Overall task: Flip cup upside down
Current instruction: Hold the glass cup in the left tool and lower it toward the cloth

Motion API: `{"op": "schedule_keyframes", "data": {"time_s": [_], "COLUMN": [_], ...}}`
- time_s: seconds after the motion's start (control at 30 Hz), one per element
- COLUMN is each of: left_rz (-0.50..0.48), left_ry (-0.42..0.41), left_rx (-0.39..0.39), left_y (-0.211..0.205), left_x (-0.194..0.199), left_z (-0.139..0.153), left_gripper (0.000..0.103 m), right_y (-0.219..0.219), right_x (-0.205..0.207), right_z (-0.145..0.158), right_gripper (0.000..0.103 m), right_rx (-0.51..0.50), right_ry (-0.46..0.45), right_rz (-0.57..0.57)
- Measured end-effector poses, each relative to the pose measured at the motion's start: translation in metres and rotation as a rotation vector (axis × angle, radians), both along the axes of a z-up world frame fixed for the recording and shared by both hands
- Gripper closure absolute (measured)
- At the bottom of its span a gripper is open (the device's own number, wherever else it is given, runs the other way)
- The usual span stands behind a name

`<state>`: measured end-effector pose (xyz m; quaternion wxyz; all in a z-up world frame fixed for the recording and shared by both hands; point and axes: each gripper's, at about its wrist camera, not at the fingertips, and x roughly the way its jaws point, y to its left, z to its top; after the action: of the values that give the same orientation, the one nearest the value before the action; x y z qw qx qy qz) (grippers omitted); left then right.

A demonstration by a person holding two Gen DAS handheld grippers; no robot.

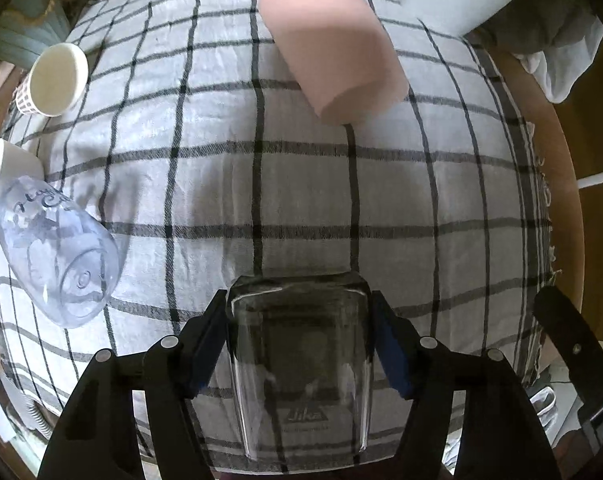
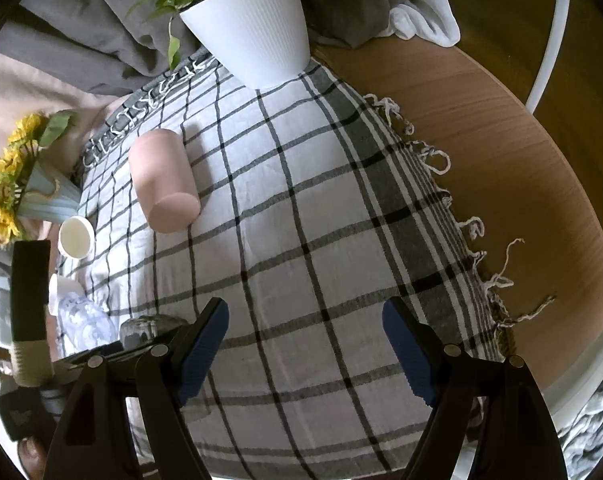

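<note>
My left gripper (image 1: 299,338) is shut on a clear drinking glass (image 1: 299,368), held between its blue pads above the checked cloth (image 1: 301,184); the glass's thick base points away from the camera. The same glass shows faintly in the right wrist view (image 2: 147,326), at the left beside the left gripper's body. My right gripper (image 2: 305,350) is open and empty above the cloth (image 2: 301,220). A pink cup (image 1: 331,42) lies on its side at the back; it also shows in the right wrist view (image 2: 163,184).
A clear printed plastic cup (image 1: 55,256) lies on its side at the left. Two white cups (image 1: 57,80) (image 1: 5,174) sit at the left edge. A white plant pot (image 2: 249,20) stands at the back. The bare wooden table (image 2: 521,184) lies right of the cloth.
</note>
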<state>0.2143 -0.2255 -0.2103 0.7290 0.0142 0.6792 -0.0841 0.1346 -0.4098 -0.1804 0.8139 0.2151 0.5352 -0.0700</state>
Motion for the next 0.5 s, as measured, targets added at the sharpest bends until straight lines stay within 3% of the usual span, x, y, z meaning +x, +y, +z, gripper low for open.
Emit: {"op": "schedule_keyframes", "data": {"time_s": [0.5], "left_rz": [0.016], "left_ry": [-0.177], "left_rx": [-0.057], "left_y": [0.008], "left_x": [0.007], "left_z": [0.045], "left_gripper": [0.038], "right_y": [-0.002], "right_x": [0.0], "right_z": [0.029], "right_gripper": [0.024], "right_rx": [-0.022], "right_ry": [-0.09], "right_rz": [-0.015]}}
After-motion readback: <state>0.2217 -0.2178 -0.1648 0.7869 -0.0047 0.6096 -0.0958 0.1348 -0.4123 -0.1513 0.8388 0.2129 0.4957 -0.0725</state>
